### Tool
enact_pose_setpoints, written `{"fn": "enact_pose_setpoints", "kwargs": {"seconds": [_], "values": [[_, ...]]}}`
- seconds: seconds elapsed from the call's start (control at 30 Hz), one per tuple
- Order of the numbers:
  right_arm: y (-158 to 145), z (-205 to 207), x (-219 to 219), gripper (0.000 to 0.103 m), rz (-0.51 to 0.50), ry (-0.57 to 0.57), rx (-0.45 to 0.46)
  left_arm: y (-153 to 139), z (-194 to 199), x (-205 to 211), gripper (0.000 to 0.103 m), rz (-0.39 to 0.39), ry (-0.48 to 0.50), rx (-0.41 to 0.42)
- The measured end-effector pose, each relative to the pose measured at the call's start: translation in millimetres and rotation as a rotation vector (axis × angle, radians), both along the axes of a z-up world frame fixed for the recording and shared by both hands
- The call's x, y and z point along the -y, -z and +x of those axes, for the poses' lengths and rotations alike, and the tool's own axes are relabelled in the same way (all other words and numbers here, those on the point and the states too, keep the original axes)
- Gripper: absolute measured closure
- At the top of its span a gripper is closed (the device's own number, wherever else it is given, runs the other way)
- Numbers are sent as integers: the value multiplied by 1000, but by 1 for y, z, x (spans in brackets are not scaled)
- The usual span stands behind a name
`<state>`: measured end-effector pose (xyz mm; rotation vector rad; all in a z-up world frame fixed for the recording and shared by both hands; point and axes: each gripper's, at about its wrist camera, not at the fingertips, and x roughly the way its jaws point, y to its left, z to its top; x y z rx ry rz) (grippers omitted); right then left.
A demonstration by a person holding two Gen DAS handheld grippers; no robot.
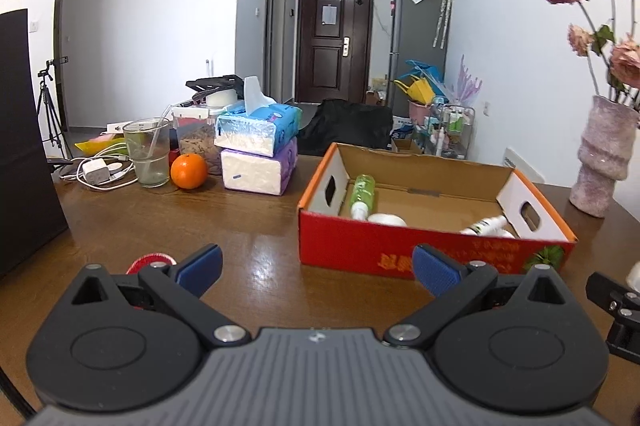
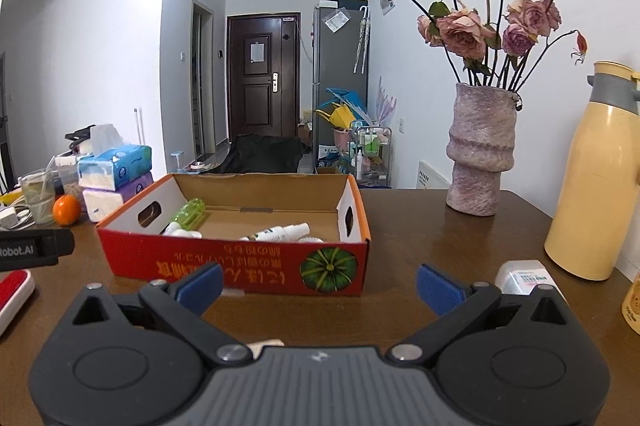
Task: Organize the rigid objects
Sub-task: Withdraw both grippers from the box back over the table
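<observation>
A red cardboard box (image 1: 420,250) (image 2: 240,262) stands open on the brown table. Inside lie a green bottle (image 1: 363,192) (image 2: 191,211), a white spray bottle (image 1: 486,225) (image 2: 282,232) and a white round item (image 1: 387,219). My left gripper (image 1: 316,268) is open and empty, in front of the box's left corner. My right gripper (image 2: 318,284) is open and empty, before the box's front wall. A red round object (image 1: 150,260) lies behind the left finger. A small white container (image 2: 524,278) sits by the right finger. A red and white item (image 2: 14,290) lies at far left.
An orange (image 1: 189,171), a glass (image 1: 147,152), a charger with cables (image 1: 96,172) and stacked tissue packs (image 1: 258,150) stand at the back left. A pink vase with dried roses (image 2: 480,150) and a yellow thermos (image 2: 596,182) stand at the right. A black panel (image 1: 24,146) stands at far left.
</observation>
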<state>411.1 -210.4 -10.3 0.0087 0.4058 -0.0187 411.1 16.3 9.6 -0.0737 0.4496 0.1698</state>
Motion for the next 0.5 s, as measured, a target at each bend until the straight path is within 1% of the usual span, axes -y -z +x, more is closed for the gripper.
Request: {"fn": "enact_pose_setpoints", "kwargs": {"seconds": [0.27,0.5], "values": [[6,-37,15,0,-28,5,-8,9,-32,10,0,-6,27,-23],[14,-70,31,0,-57,13,-25,21,-53,13,0,-23,43,-70]]}}
